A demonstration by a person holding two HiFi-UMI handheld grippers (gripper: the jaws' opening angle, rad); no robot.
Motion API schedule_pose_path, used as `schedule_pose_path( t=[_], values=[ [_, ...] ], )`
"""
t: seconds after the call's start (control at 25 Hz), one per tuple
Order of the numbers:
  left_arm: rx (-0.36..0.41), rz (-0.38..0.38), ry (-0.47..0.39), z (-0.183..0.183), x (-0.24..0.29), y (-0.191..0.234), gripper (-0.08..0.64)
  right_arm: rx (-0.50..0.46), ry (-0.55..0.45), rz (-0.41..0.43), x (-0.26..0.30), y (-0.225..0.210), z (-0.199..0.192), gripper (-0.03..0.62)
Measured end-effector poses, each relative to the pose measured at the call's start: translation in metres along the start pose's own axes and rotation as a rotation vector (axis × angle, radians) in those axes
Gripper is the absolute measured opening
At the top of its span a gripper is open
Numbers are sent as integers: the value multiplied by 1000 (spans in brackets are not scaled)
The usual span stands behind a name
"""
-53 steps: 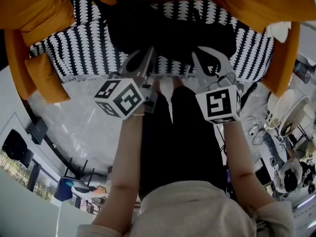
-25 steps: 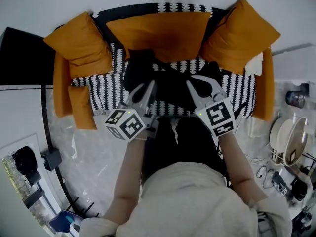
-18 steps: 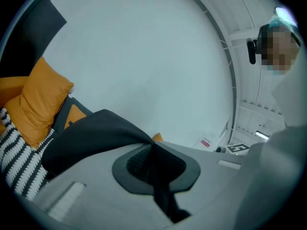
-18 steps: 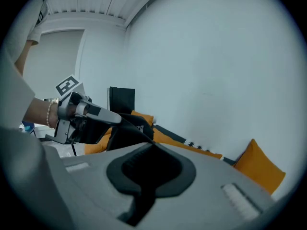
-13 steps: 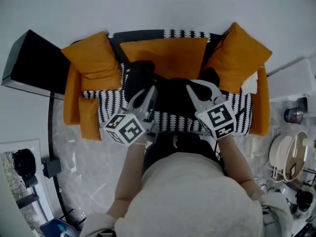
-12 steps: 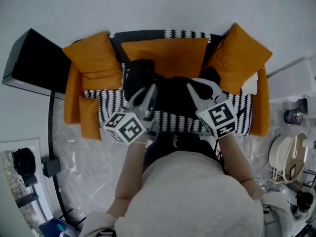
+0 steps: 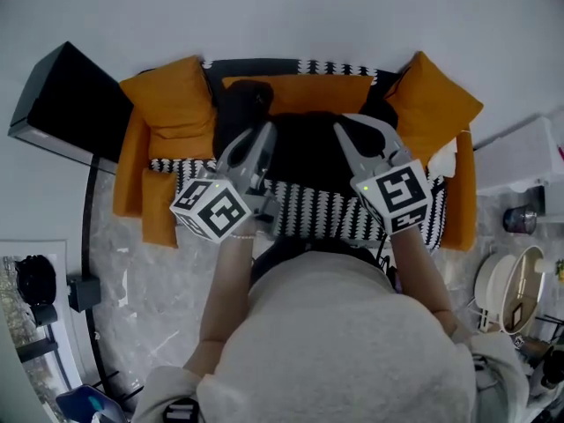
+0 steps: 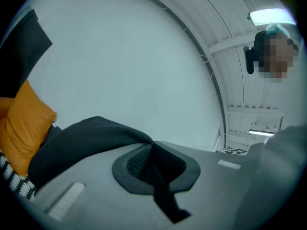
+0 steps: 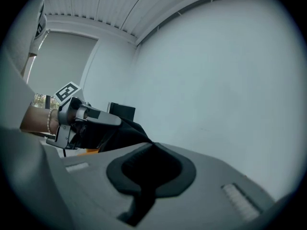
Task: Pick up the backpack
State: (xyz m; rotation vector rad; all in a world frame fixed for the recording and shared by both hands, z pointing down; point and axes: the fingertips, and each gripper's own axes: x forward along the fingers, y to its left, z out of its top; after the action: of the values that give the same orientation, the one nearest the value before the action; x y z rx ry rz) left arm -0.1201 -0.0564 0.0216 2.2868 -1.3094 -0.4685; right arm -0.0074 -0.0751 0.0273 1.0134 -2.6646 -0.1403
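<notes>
Gripping the black fabric backpack at two spots along its top edge: left gripper and right gripper each have jaws clenched on a thin fold of its cloth, pads nearly meeting. The spaced grips likely share the load and keep it level. Bag hangs between them, apparently clear of the black-and-white patterned sofa with orange cushions.

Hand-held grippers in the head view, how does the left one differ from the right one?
The left hand-held gripper shows its marker cube corner-on, two faces visible; the right hand-held gripper shows mainly one face. The right gripper view catches the left hand-held gripper; the left gripper view shows an orange cushion instead. Both are shut on the black backpack.
</notes>
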Motion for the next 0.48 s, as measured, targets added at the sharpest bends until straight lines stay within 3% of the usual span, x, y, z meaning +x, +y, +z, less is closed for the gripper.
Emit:
schedule_pose_path(
  t=[0.48],
  values=[
    [11, -3, 7, 3, 4, 0, 11, 51, -12, -28, 8, -7, -2, 11]
  ],
)
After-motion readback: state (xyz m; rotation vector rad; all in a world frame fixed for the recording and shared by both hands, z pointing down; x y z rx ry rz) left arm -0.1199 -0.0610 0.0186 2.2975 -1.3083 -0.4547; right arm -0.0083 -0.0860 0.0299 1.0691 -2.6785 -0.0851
